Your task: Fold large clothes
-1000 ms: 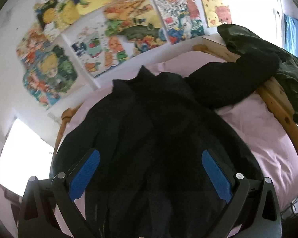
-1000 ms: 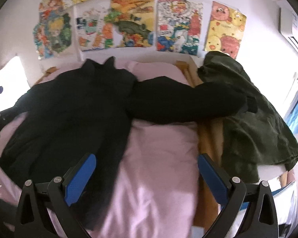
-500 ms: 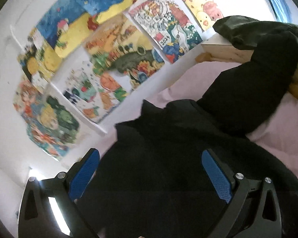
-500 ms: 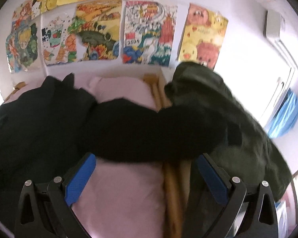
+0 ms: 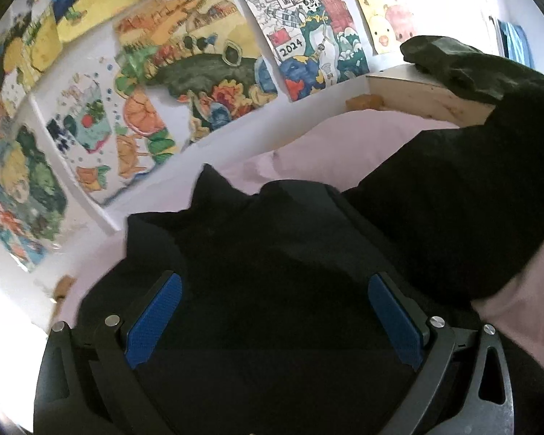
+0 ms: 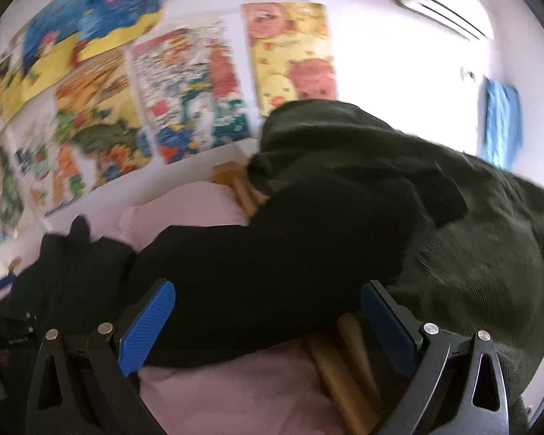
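A large black jacket (image 5: 272,253) lies spread on a pink bed sheet (image 5: 344,137), collar toward the wall. Its right sleeve (image 5: 453,195) stretches out to the right over the wooden bed rail. My left gripper (image 5: 272,319) hovers open just above the jacket's upper chest, with nothing between its blue pads. In the right wrist view the same sleeve (image 6: 272,261) runs across the frame. My right gripper (image 6: 268,322) is open close over it, above the wooden rail (image 6: 341,362). Neither gripper holds cloth.
A dark green corduroy garment (image 6: 471,253) is heaped to the right of the bed rail, under the sleeve's end. Colourful posters (image 5: 199,72) cover the wall behind the bed. An air conditioner (image 6: 439,3) and a blue cloth (image 6: 500,119) are at the upper right.
Both grippers have moved forward and lower toward the jacket: the left up along the body to the collar area, the right across to the outstretched sleeve. Both stayed open.
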